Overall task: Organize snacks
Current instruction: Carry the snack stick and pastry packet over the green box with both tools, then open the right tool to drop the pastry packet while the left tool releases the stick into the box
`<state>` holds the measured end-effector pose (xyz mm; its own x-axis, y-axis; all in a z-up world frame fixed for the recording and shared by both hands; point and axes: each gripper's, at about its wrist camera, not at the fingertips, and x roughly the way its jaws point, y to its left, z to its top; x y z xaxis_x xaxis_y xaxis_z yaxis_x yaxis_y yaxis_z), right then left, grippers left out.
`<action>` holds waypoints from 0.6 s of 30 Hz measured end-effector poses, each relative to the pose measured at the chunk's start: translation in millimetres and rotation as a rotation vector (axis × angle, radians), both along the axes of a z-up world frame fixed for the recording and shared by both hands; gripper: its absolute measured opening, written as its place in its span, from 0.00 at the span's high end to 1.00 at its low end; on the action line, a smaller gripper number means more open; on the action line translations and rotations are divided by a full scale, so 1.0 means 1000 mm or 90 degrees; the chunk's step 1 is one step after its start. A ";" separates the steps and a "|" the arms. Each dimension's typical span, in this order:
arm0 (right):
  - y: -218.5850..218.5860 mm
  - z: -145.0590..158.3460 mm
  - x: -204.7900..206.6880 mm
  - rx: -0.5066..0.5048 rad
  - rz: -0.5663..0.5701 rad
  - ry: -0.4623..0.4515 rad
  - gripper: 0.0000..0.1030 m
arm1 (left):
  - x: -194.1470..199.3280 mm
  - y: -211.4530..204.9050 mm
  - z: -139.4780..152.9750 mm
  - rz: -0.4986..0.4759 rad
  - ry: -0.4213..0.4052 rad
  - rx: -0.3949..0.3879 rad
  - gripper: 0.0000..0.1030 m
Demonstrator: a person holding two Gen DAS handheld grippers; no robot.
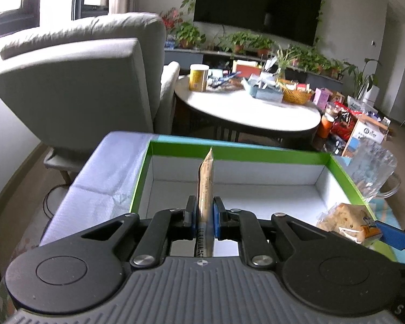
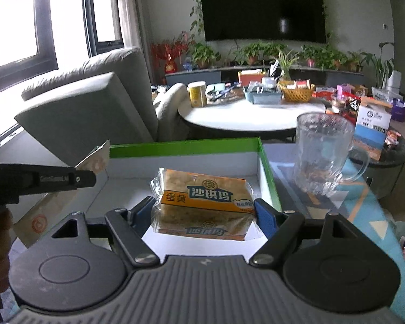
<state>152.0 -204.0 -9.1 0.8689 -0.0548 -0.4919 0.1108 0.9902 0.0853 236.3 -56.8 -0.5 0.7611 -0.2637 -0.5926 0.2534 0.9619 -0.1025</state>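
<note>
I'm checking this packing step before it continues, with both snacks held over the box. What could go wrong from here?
1. The right hand-held gripper squeezes a soft wrapped cake; it may be crushed.
2. The left hand-held gripper pinches the flat packet on edge, so it could fall awkwardly into the green box.
3. A glass mug stands just outside the box's right wall; a sideways swing of the right hand-held gripper might knock it.

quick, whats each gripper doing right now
Left gripper: closed on a thin tan snack packet, held on edge.
Right gripper: closed on the wrapped sachima cake.
</note>
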 end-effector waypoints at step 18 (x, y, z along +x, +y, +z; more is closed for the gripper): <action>0.006 -0.015 0.006 0.002 -0.005 0.041 0.41 | 0.031 -0.013 -0.020 -0.004 0.023 0.030 0.89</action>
